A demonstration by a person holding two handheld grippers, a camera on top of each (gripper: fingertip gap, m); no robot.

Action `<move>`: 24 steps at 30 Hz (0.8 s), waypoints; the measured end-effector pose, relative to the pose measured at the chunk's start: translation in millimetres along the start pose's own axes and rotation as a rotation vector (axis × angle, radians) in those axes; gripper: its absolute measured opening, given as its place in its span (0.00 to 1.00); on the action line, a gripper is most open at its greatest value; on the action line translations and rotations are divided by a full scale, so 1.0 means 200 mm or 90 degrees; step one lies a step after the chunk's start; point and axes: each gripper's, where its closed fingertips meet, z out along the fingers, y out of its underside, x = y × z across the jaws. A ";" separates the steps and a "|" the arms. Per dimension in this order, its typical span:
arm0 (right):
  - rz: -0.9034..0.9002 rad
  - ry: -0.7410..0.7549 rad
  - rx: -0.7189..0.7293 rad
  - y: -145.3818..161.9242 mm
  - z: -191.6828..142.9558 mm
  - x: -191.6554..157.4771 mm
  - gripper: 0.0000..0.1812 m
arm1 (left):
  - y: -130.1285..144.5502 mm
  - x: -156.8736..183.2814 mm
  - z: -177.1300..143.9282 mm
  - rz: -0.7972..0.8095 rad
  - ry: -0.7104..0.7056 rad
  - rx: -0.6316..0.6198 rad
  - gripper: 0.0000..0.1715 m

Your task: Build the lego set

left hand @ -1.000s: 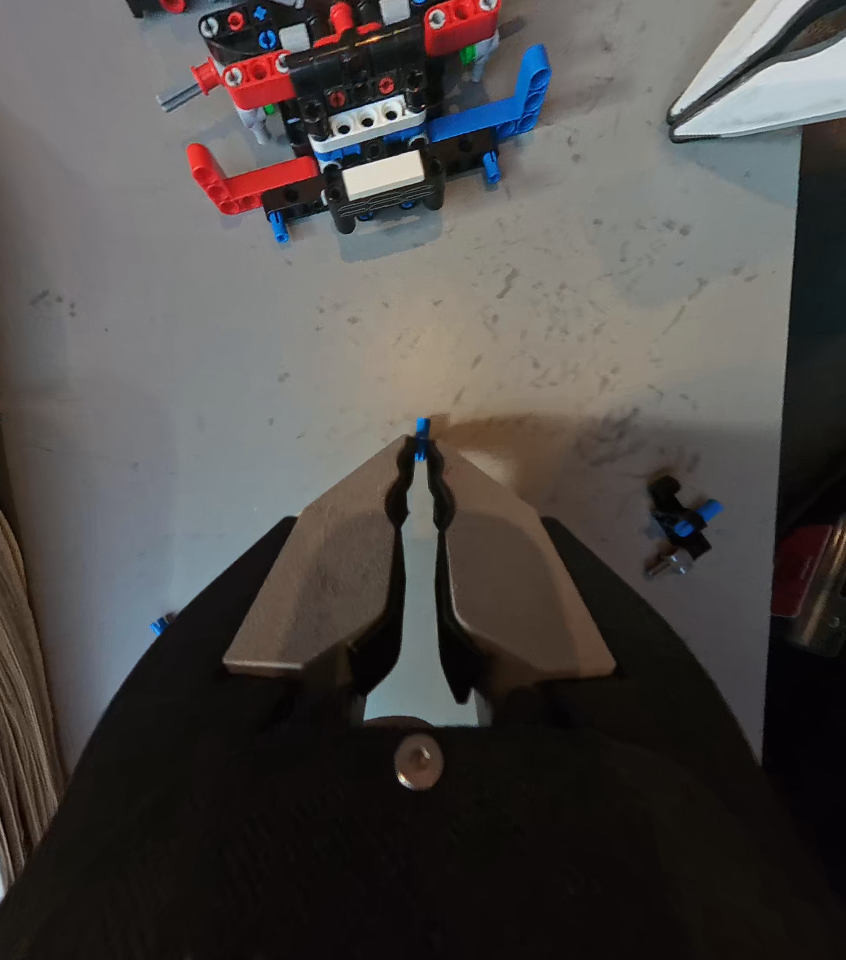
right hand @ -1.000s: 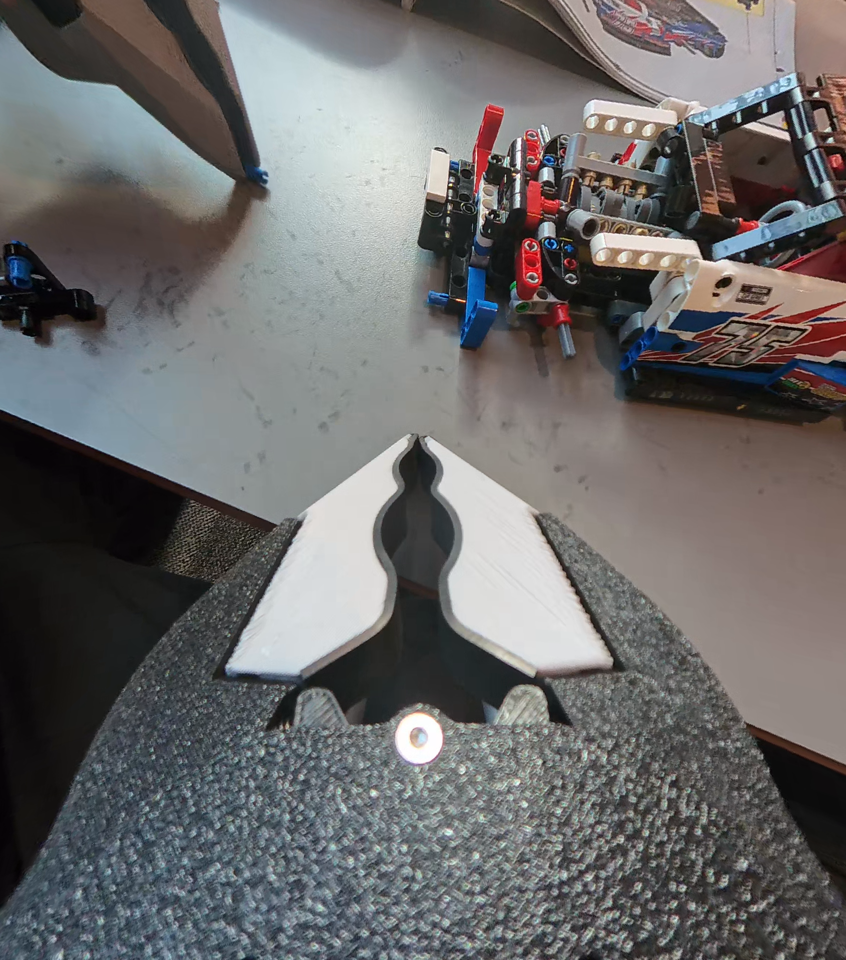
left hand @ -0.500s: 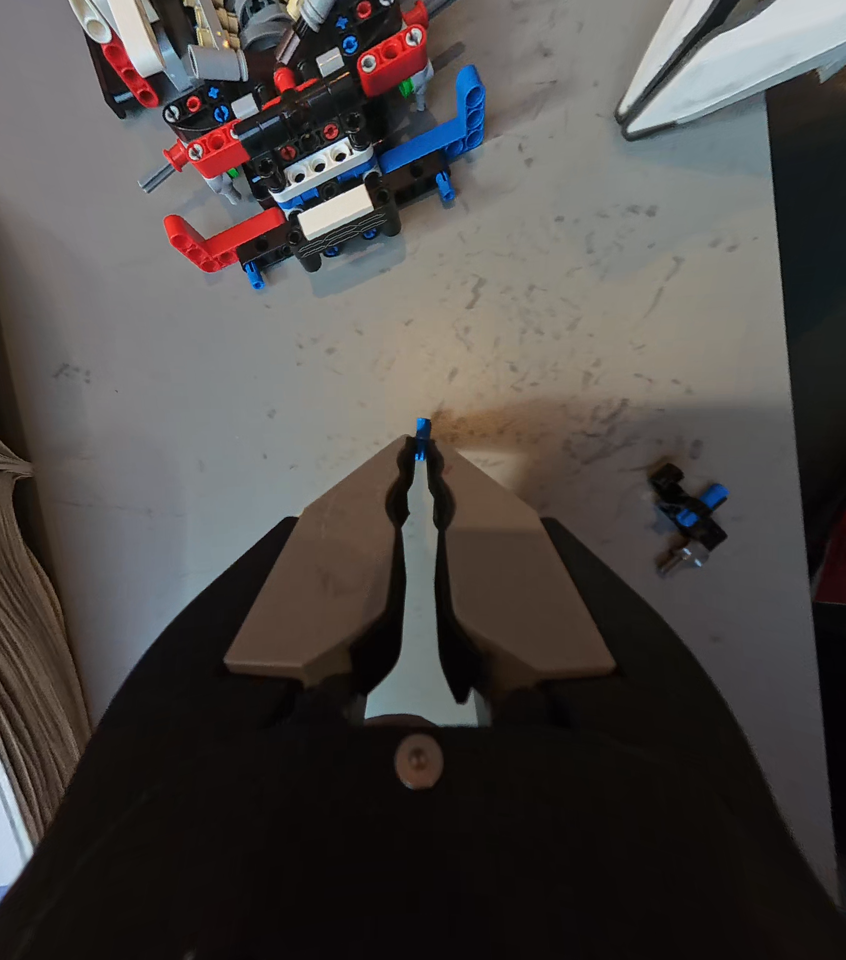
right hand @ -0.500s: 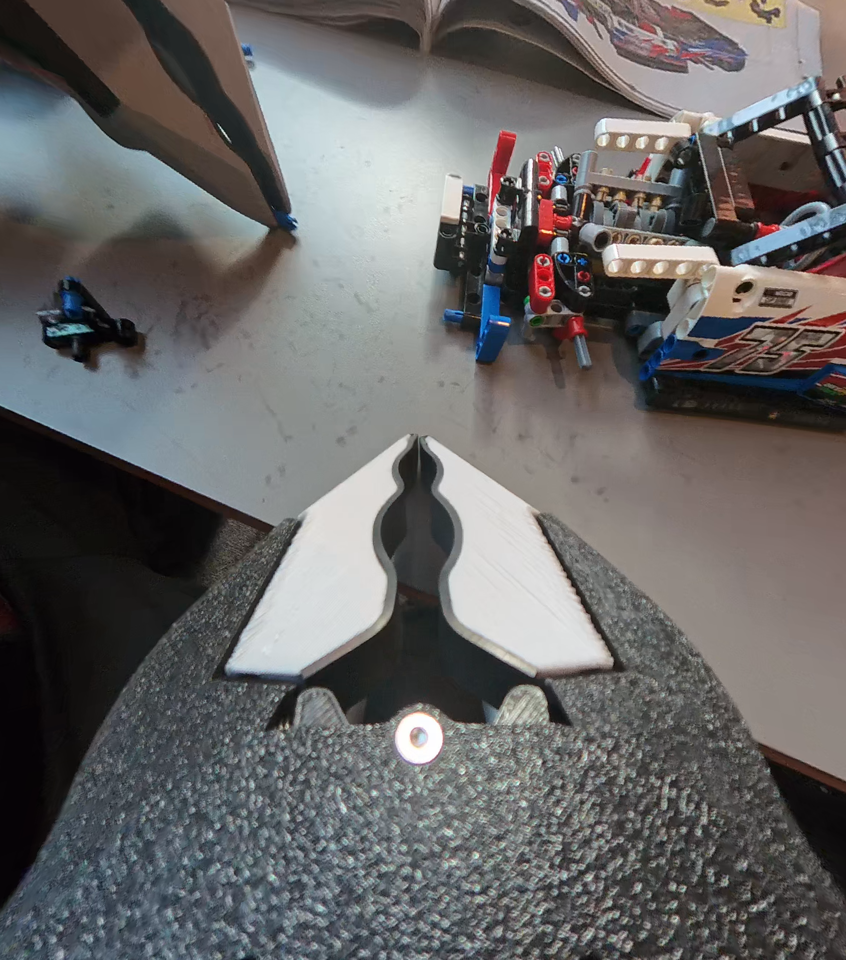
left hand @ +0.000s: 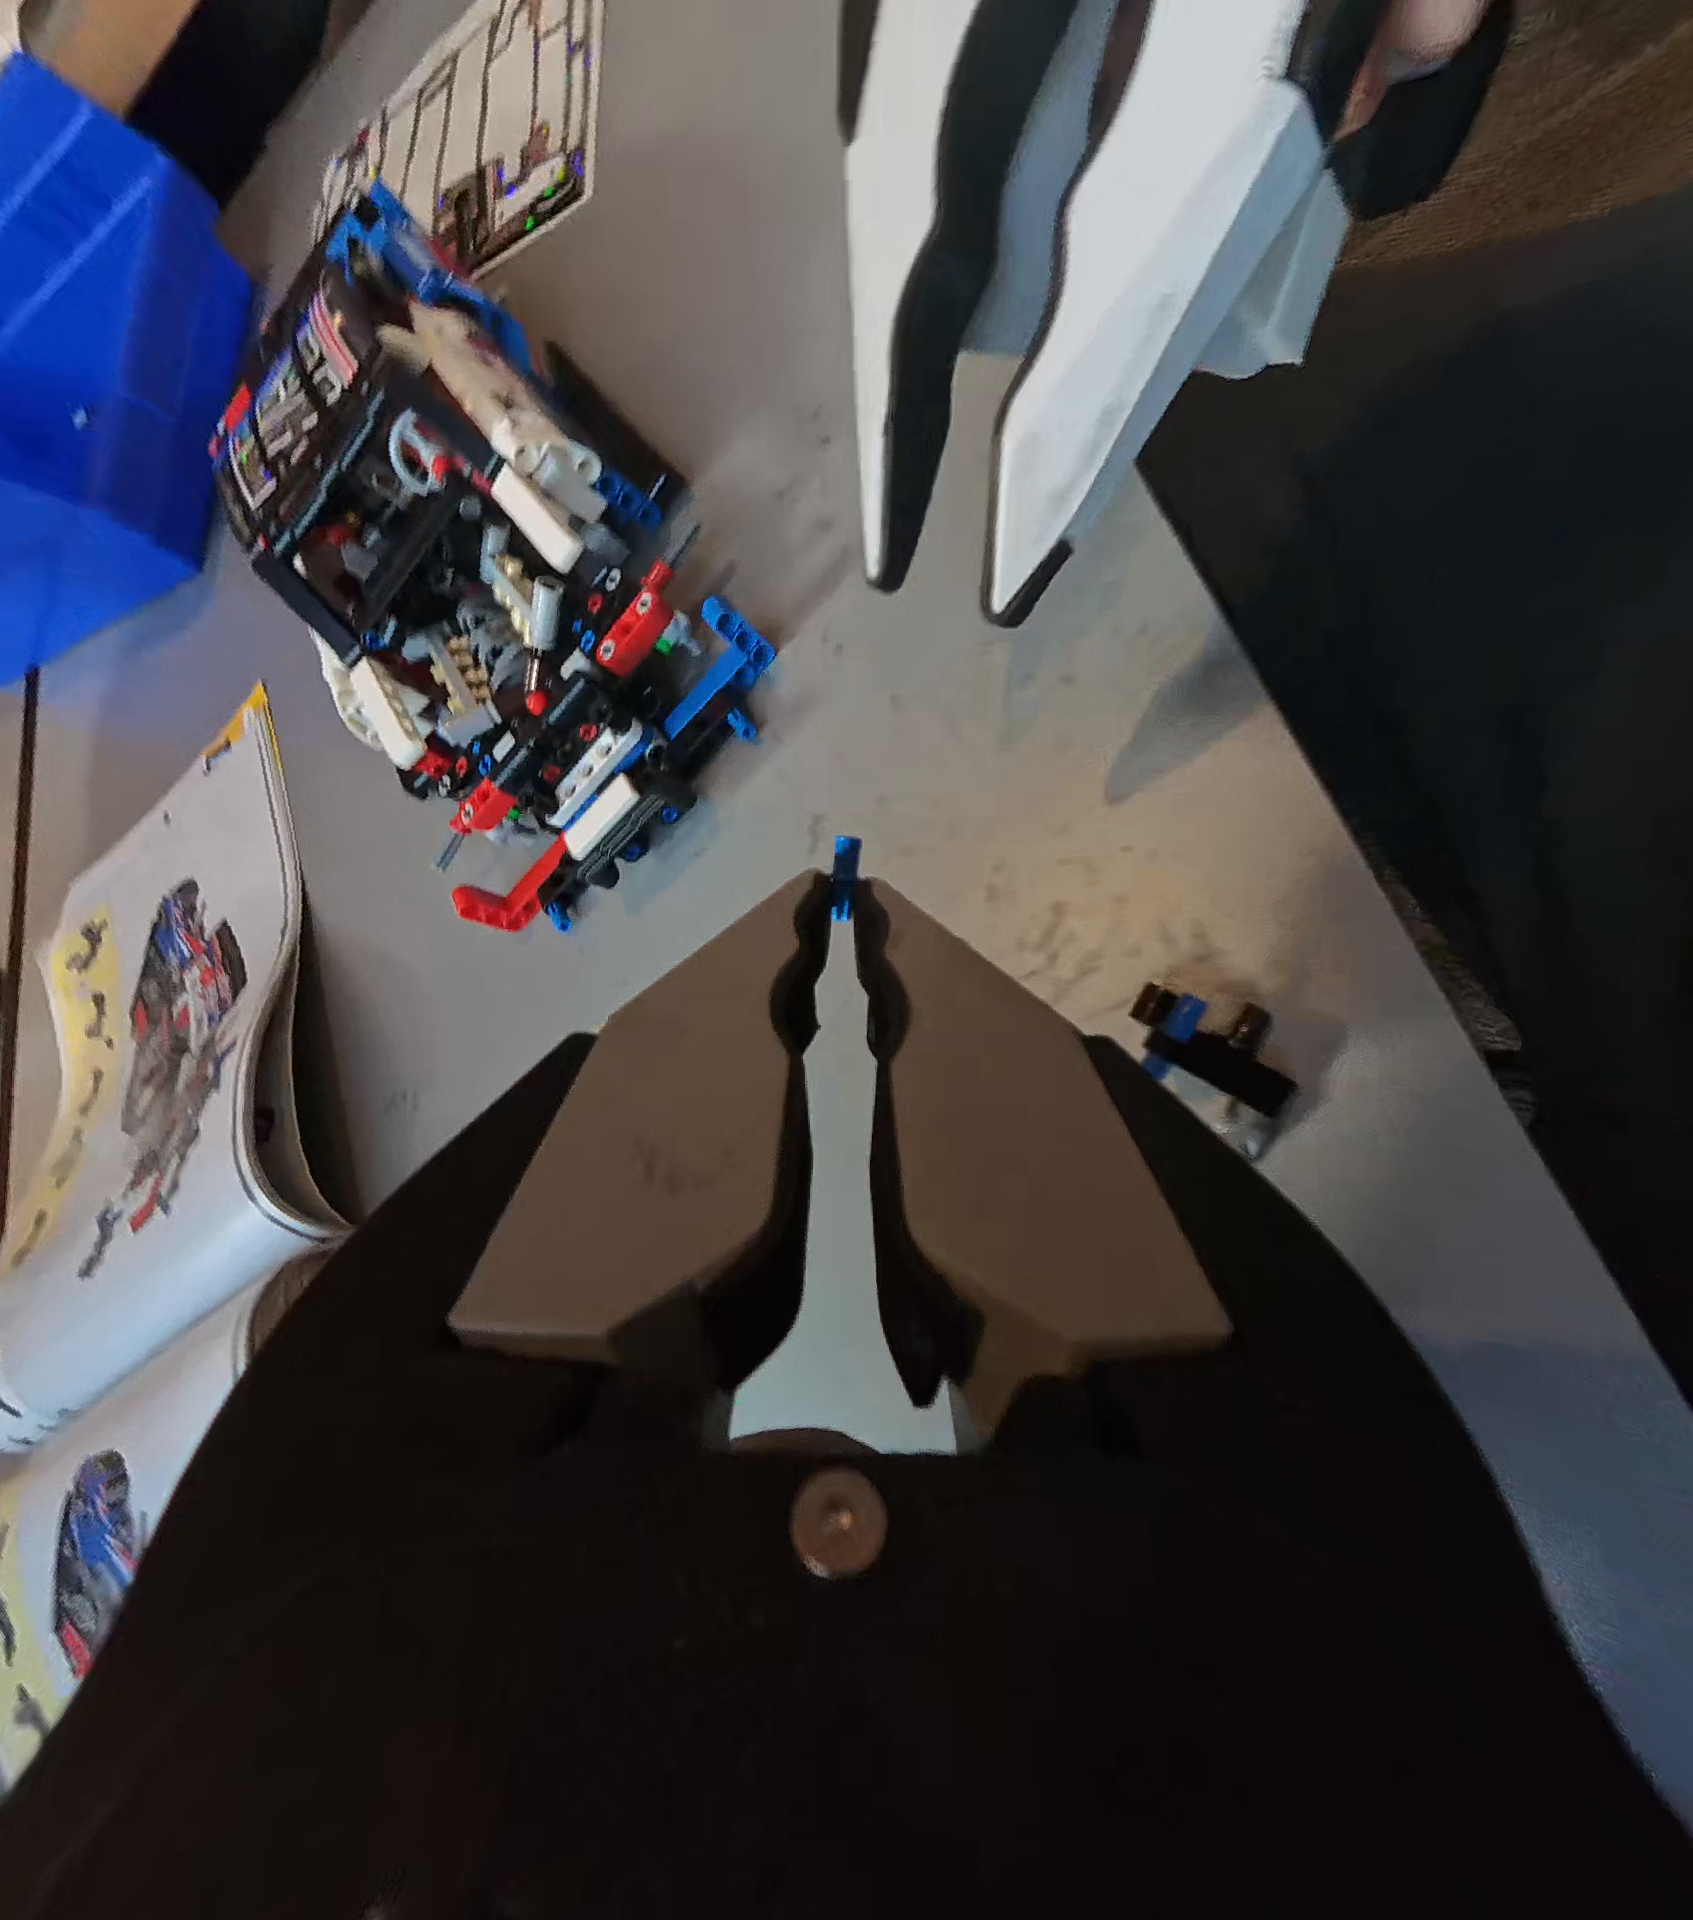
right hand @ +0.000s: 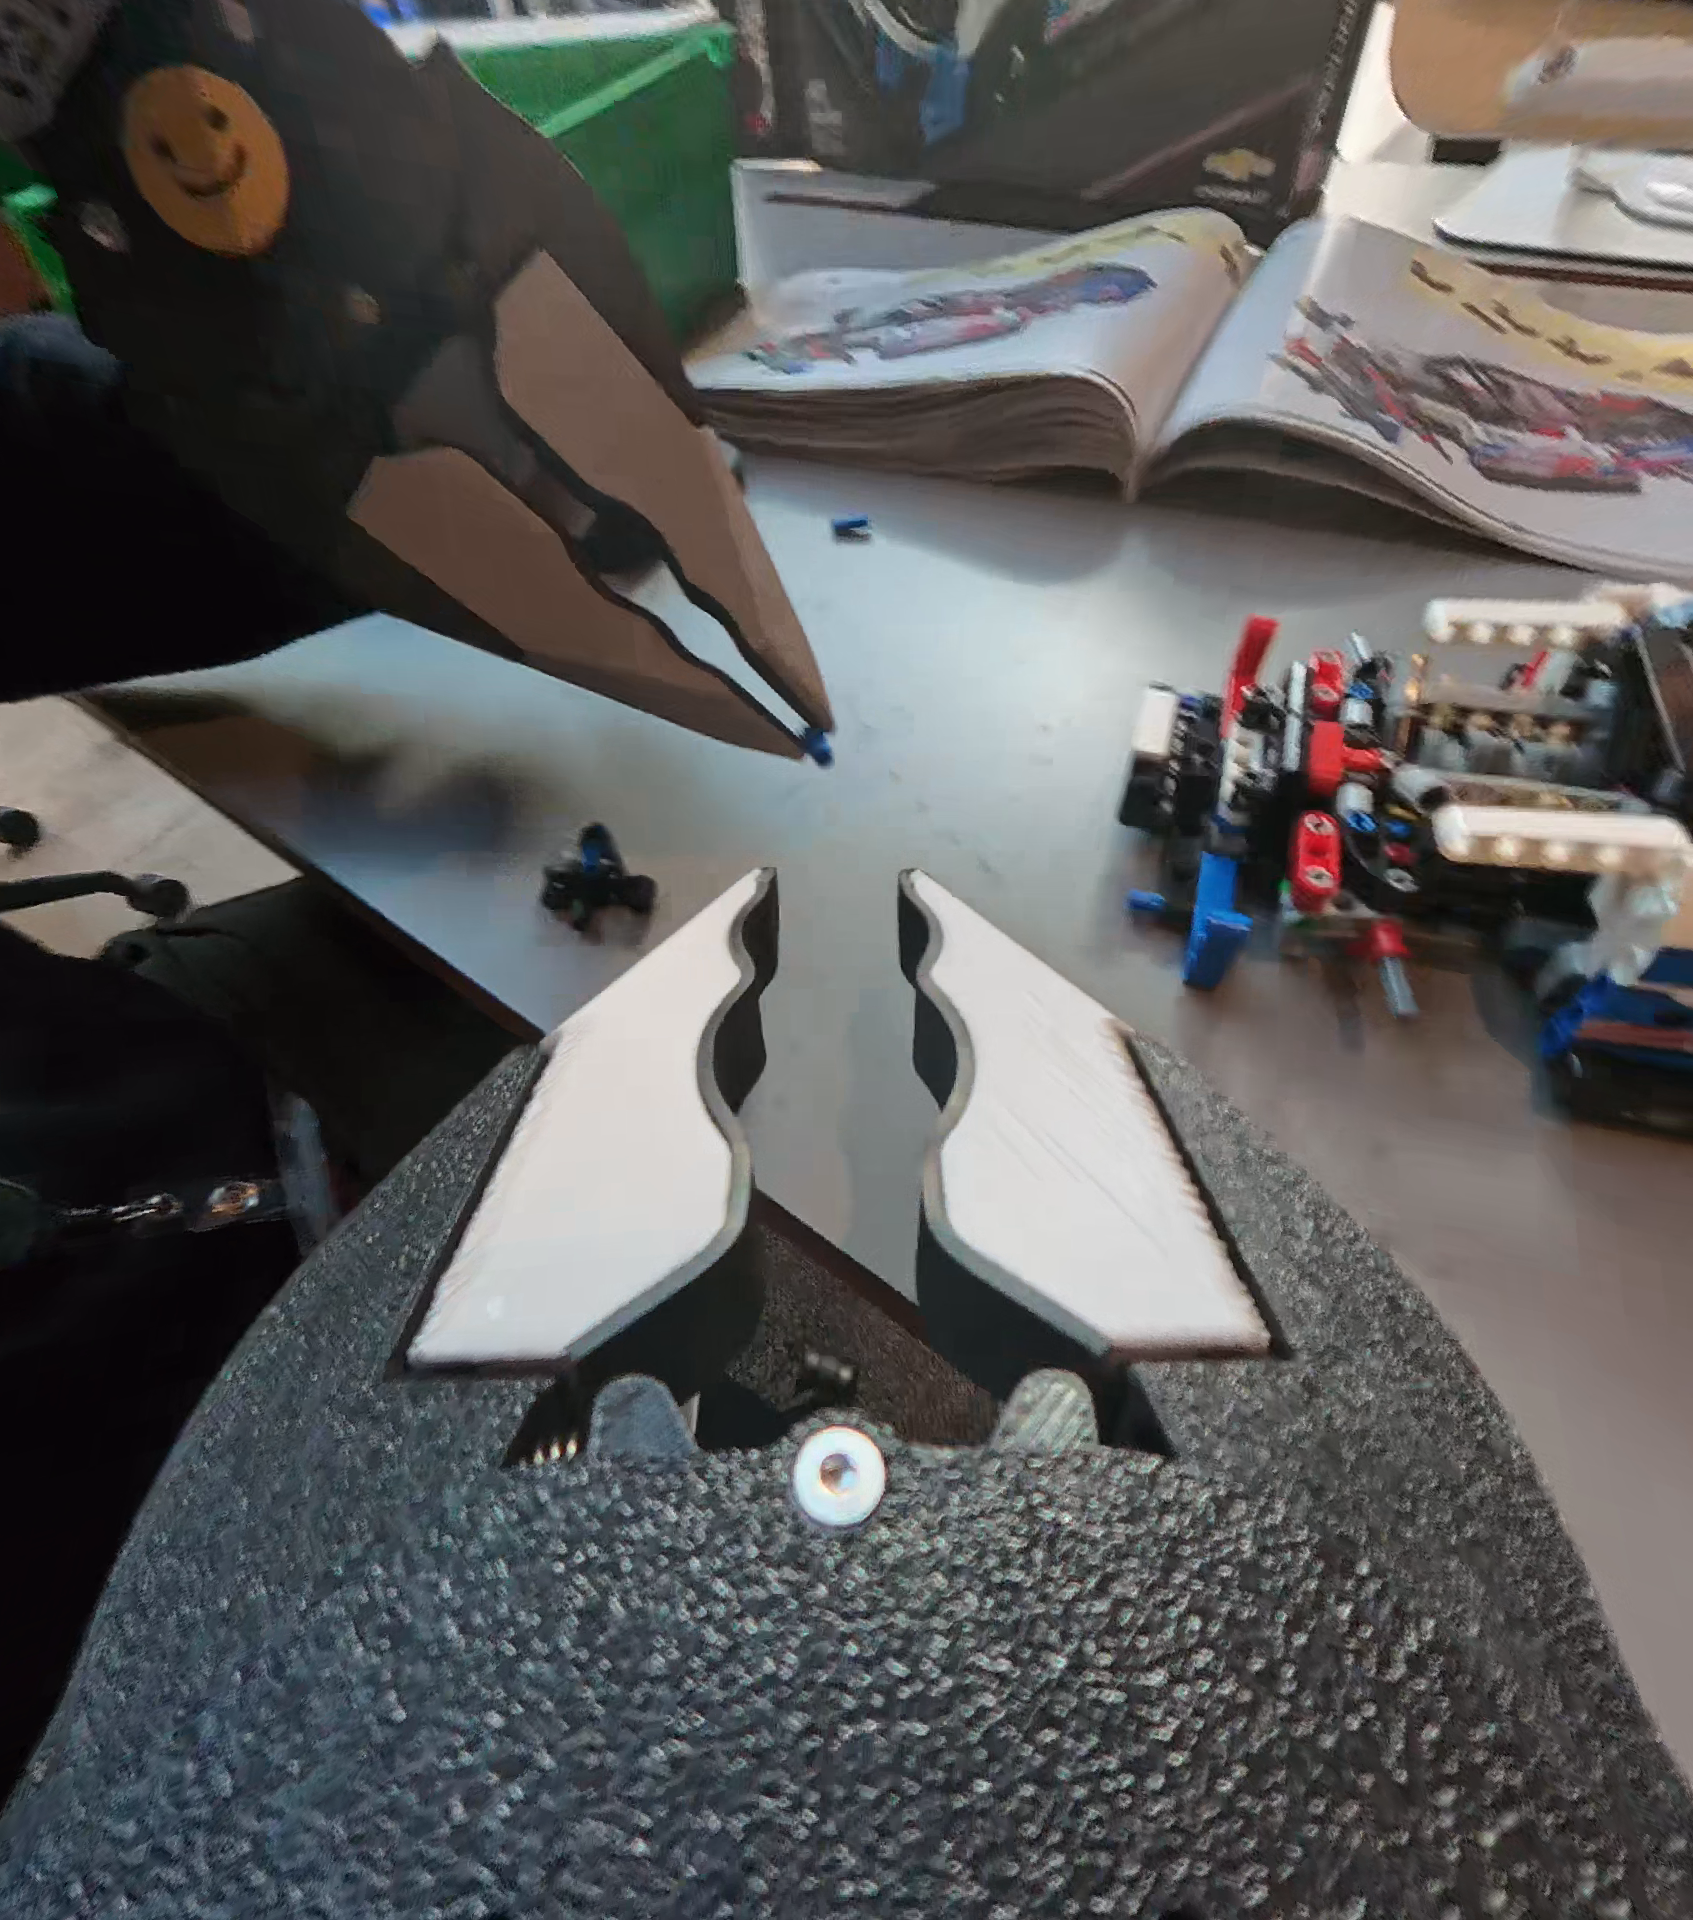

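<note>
Blue and tiny, a plastic pin [left hand: 844, 871] is pinched at the very tips of the left gripper [left hand: 843, 883], whose flat tan fingers [left hand: 676, 1122] have wavy inner edges and sit in a smooth black shell; the pin's end pokes out past the tips, above the bare table. From the right wrist view the same gripper [right hand: 814, 740] comes in slanted, pin [right hand: 817, 744] at its point, with an orange smiley disc on its dark body. The right gripper [right hand: 837, 883] stands apart with nothing between its white, finely ribbed fingers [right hand: 613, 1122], which are edged in black and set in a pebbled grey shell. The table [left hand: 977, 748] is matte grey, scuffed with dark marks. The lego car [left hand: 468, 582], a dense block of black, red, blue and white beams with pegged holes and a printed white panel, lies on the table ahead of the pin, slightly left, and apart from it. A small black piece [left hand: 1206, 1055] with a blue peg lies right of the pin, near the table's edge. Left of the car lies an open manual [left hand: 167, 1039] with curled glossy pages, and a blue ribbed bin [left hand: 42, 374] stands beyond it.
</note>
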 end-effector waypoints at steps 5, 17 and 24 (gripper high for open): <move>-0.074 -0.039 0.011 -0.04 -0.01 -0.11 0.06 | -0.06 0.09 -0.03 0.133 -0.016 0.017 0.01; -0.138 -0.029 -0.015 -0.06 -0.04 -0.20 0.04 | -0.13 0.11 -0.08 0.206 -0.082 0.041 0.01; -0.212 -0.008 -0.065 -0.03 -0.01 -0.21 0.05 | -0.14 0.13 -0.09 0.205 -0.084 0.057 0.01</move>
